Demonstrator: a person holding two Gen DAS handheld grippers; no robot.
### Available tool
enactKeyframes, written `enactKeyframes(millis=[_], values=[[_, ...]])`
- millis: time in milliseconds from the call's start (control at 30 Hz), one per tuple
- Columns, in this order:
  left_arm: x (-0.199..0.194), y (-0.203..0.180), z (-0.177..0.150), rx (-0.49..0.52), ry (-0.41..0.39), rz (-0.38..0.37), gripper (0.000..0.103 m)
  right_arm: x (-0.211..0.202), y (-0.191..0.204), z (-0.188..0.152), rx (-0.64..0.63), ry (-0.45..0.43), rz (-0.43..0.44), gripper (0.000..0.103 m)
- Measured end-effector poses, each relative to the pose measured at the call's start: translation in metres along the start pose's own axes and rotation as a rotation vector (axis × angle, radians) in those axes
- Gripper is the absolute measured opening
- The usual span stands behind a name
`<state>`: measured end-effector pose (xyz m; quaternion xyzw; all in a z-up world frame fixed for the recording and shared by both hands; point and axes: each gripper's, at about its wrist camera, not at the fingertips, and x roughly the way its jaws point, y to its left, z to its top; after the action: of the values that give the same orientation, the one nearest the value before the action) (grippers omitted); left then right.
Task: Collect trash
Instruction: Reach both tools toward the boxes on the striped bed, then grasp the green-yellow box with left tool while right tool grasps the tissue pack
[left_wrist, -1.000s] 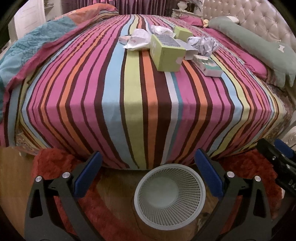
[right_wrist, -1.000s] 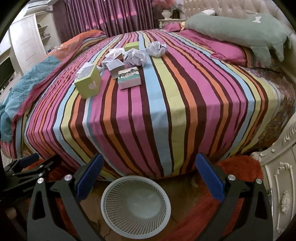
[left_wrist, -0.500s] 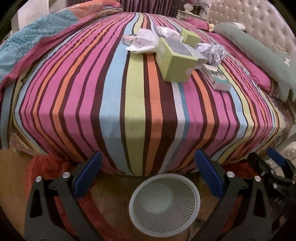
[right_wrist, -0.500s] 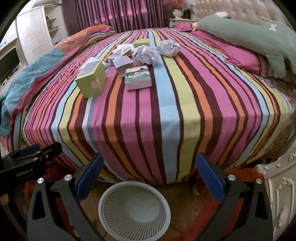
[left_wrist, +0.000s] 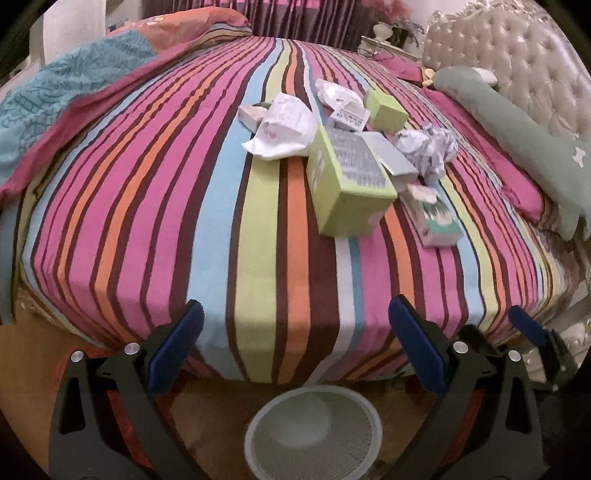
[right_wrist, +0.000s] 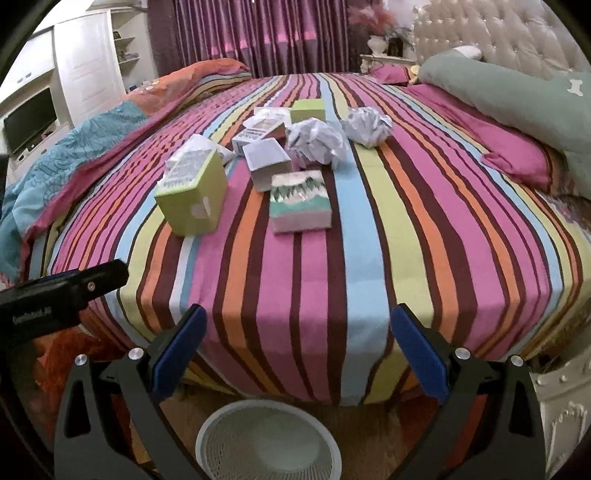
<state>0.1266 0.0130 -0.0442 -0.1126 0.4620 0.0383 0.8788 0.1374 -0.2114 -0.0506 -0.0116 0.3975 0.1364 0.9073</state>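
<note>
Spreading across both views, the bed wears a smooth striped sheet in pink, orange, blue, lime and brown, with a tufted cream headboard behind it and a long green pillow along the headboard side. A rumpled teal and orange quilt lies heaped on the far left edge.

The left gripper hangs low at the foot of the bed, its blue-padded fingers spread wide, holding nothing and touching nothing. The right gripper sits beside it at about the same height, its jaws likewise wide apart and empty. Each one shows at the margin of the other's view as a black frame with a blue tip.

On the floor just below both grippers stands a round white mesh basket, empty inside, on wood flooring next to a shaggy red rug.

The trash sits clustered in the middle of the bed, well apart from both grippers. Nearest the foot is a lime-green carton standing upright, with a flat teal and pink box near it. Behind them lie an open grey-white box, a smaller green box, two balls of crumpled white paper and, and some loose white wrappers.
</note>
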Motion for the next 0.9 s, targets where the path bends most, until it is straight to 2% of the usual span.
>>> enactKeyframes(millis=[167, 433, 900], values=[[0.006, -0.008, 0.025, -0.039, -0.018, -0.037, 0.097, 0.013, 0.003, 0.012, -0.044, -0.012, 0.02, 0.095], [0.021, -0.03, 0.063, -0.058, -0.025, -0.034, 0.097, 0.036, -0.003, 0.037, -0.075, -0.059, -0.003, 0.095], [0.074, -0.046, 0.093, -0.021, 0.055, 0.034, 0.097, 0.074, -0.001, 0.057, -0.114, -0.036, 0.024, 0.095]])
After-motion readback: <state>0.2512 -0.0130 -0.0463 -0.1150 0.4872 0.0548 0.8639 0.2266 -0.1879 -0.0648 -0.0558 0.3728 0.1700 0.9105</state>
